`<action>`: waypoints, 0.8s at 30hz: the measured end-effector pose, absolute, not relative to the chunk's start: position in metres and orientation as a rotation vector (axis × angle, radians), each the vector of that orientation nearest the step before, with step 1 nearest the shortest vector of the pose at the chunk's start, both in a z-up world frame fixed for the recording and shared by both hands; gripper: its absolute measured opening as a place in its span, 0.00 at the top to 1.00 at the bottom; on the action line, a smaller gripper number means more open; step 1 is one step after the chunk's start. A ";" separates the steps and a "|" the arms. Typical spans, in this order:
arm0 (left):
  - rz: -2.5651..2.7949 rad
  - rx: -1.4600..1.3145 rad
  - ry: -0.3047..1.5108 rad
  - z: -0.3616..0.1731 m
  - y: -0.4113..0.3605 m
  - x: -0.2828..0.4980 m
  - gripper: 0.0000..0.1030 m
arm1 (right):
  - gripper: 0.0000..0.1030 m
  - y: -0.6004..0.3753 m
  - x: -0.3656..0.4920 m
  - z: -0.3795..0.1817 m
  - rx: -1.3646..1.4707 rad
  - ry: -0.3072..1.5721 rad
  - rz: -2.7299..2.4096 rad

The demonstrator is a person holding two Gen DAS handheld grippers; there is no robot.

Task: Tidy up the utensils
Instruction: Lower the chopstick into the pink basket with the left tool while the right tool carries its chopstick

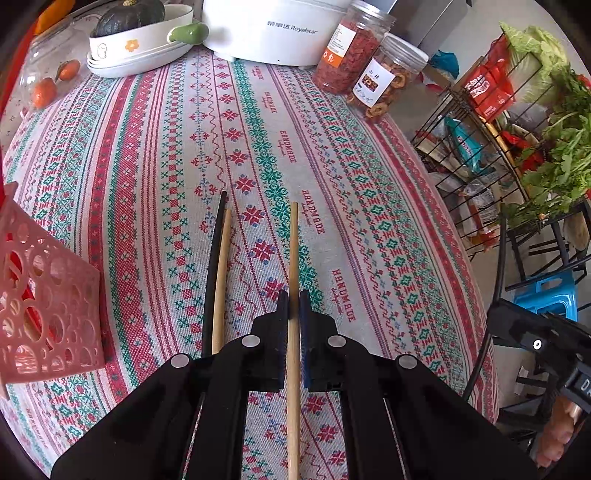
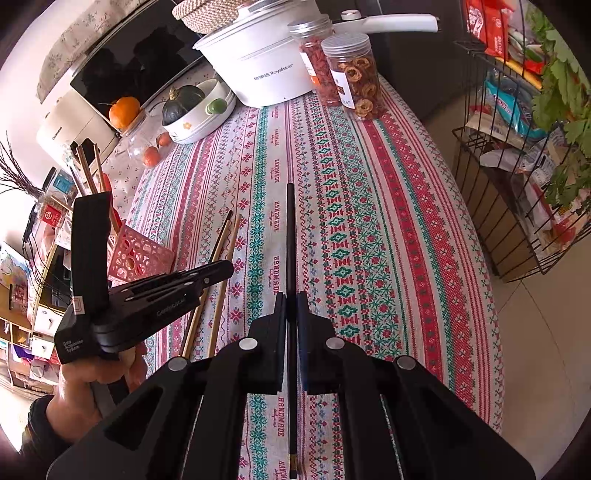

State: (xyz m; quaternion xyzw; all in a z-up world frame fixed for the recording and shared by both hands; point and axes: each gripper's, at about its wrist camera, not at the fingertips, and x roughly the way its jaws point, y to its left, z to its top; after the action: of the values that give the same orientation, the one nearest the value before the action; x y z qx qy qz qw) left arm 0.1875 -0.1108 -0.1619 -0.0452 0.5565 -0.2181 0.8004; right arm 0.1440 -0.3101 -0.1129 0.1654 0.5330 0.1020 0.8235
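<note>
My left gripper is shut on a pale wooden chopstick that points away over the patterned tablecloth. Left of it a black chopstick and a second wooden chopstick lie side by side on the cloth. A pink perforated basket stands at the left edge. In the right wrist view, my right gripper is shut on a long black chopstick. The left gripper shows there too, held by a hand beside the pink basket, which has several sticks standing behind it.
A white electric pot, two jars of dried fruit and a bowl with a dark squash stand at the table's far end. A black wire rack with packets and greens stands off the table's right edge.
</note>
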 end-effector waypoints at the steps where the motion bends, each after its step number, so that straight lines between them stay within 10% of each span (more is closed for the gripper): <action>1: -0.496 -0.113 1.175 -0.154 -0.108 0.182 0.95 | 0.94 -0.310 0.143 -0.111 0.352 1.127 0.215; 24: -0.577 -0.210 0.640 0.012 0.020 0.071 0.95 | 0.94 -0.260 0.099 -0.001 0.248 0.786 0.261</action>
State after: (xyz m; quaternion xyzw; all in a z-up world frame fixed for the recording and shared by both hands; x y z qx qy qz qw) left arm 0.0707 0.0197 0.0116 -0.1014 0.3096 -0.2789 0.9033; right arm 0.0993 -0.2604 -0.0011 0.1203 0.3808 0.1266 0.9080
